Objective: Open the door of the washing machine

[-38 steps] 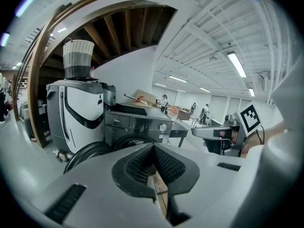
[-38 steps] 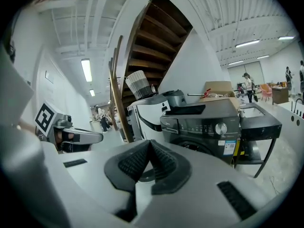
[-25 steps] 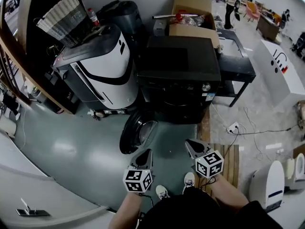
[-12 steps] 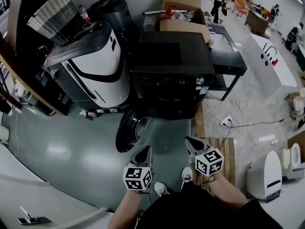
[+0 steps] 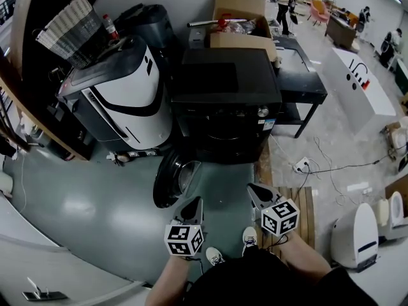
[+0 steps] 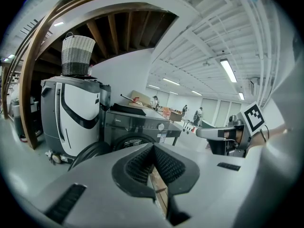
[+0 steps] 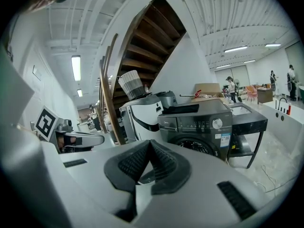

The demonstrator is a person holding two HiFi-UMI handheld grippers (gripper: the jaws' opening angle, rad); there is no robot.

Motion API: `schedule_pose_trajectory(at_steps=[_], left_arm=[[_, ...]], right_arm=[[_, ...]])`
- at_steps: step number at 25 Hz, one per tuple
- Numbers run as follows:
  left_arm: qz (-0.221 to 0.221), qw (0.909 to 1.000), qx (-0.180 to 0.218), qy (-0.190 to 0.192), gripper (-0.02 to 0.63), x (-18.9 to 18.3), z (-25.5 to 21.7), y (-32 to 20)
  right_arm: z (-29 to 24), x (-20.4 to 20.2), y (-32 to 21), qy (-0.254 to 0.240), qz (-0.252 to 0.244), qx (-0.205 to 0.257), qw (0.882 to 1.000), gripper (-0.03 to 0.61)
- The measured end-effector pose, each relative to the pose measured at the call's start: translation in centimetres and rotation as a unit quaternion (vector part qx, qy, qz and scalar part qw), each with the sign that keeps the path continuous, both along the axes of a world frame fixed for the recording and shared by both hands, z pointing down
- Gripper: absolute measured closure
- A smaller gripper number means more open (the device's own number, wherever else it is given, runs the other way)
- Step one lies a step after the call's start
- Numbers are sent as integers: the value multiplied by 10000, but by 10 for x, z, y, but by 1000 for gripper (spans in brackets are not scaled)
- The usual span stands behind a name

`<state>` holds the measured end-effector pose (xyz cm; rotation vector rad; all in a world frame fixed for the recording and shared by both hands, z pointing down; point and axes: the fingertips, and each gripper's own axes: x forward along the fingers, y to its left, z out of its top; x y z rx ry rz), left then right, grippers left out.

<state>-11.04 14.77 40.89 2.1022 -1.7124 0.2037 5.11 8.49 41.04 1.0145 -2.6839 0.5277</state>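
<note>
At the front of the washing machine (image 5: 223, 101): the round door (image 5: 172, 180) hangs swung open, out from the dark drum mouth, on the side toward the white and black appliance (image 5: 127, 94).
Washing machine: dark front-loader standing on the floor (image 5: 108, 215), with a silver knob on its upper front panel.
Door: dark ring around a glass bowl, its free edge out in front of the washing machine and low over the floor.
Left hand-held gripper (image 5: 193, 204): jaws pressed together with nothing between them; it sits out in front of the washing machine, just short of the open door and not touching it, its tip aimed at the machine.
Right hand-held gripper (image 5: 255, 192): jaws pressed together and empty too; it is in front of the washing machine's knob-side corner, clear of the machine, beside the left hand-held gripper.
White and black appliance: tall rounded unit right beside the washing machine, on the door's side.
Woven basket (image 5: 67, 27): perched above that appliance, well apart from the washing machine.
Cardboard box (image 5: 245, 18): behind the washing machine, against its rear edge.
Counter (image 5: 303, 81): dark, low, on thin legs, touching or just beside the washing machine on the side away from the door.
Wooden pallet (image 5: 299, 215): on the floor in front of the washing machine's counter-side corner.
Power strip (image 5: 301, 166): white, on the floor between the pallet and the counter.
Shoes (image 5: 215, 255): the person's pair, on the floor in front of the washing machine, behind both grippers.
</note>
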Motion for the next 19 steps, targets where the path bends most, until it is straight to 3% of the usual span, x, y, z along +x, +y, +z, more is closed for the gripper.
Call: schedule_pose_trajectory(at_steps=[19], left_arm=[[-102,9999,-61,-42,595,15,0,-8]], right_arm=[[2,15,-12,-15,-90,-47,9999,561]])
